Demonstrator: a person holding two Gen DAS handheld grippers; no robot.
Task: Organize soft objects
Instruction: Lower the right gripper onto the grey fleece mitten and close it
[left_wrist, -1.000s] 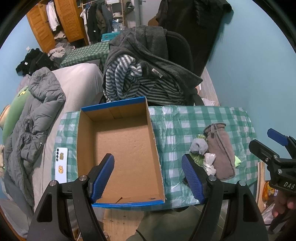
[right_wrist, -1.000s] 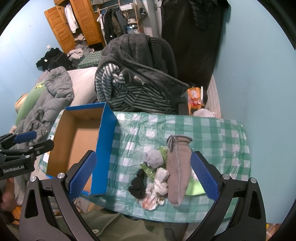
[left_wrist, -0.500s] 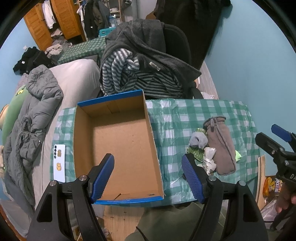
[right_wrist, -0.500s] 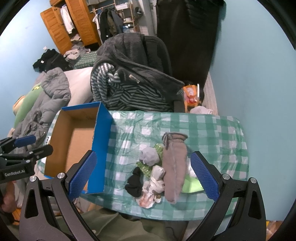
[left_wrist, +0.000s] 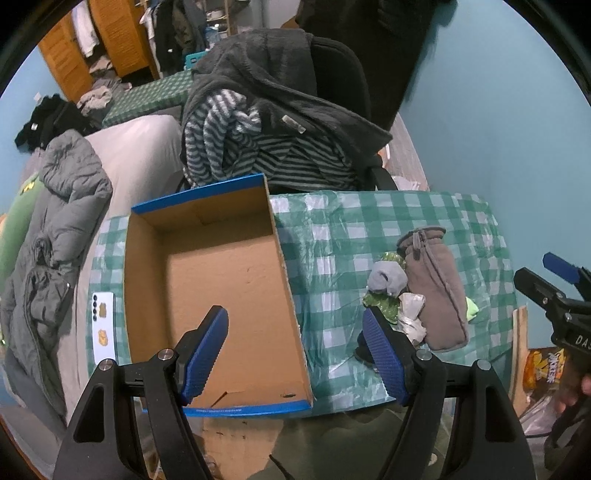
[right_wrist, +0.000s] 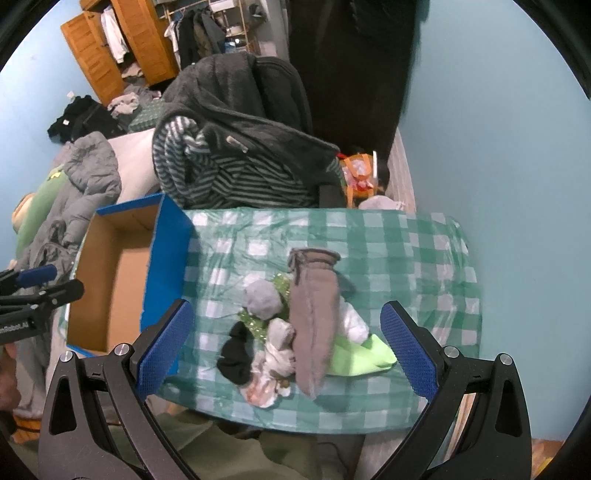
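Green-and-white checked plastic sheeting covers the small bench (right_wrist: 406, 258), which stands against a pale blue wall. Nearest the cameras, both claws hang above its front edge with nothing in them: the left claw (left_wrist: 295, 350) stands wide over the front corner of the box, and the right claw (right_wrist: 284, 354) stands wide above the pile of soft things.

That pile lies near the bench's front edge, well to the right of the box. It holds a black balled sock (right_wrist: 234, 354), a white and pink crumpled cloth (right_wrist: 271, 373), a long taupe fleece mitten (right_wrist: 314, 317) lying over the others, a lime-green flat cloth (right_wrist: 362, 356) under the mitten's right side, a grey rolled sock (right_wrist: 260, 299) and a green patterned fabric piece (right_wrist: 255, 323) beneath it.

On the left sits the blue-sided cardboard box (left_wrist: 218, 284), open at the top, its brown floor bare. A white smartphone (left_wrist: 103, 325) lies flat just beside its left wall.

Beyond the bench a chair carries a dark grey fleece jacket (left_wrist: 280, 96) over a striped garment, and a wooden wardrobe stands farther back.

By my reading the sorting has hardly begun: nothing is in the box, every soft piece is still on the cloth, and each must yet be picked up and carried across to the box.
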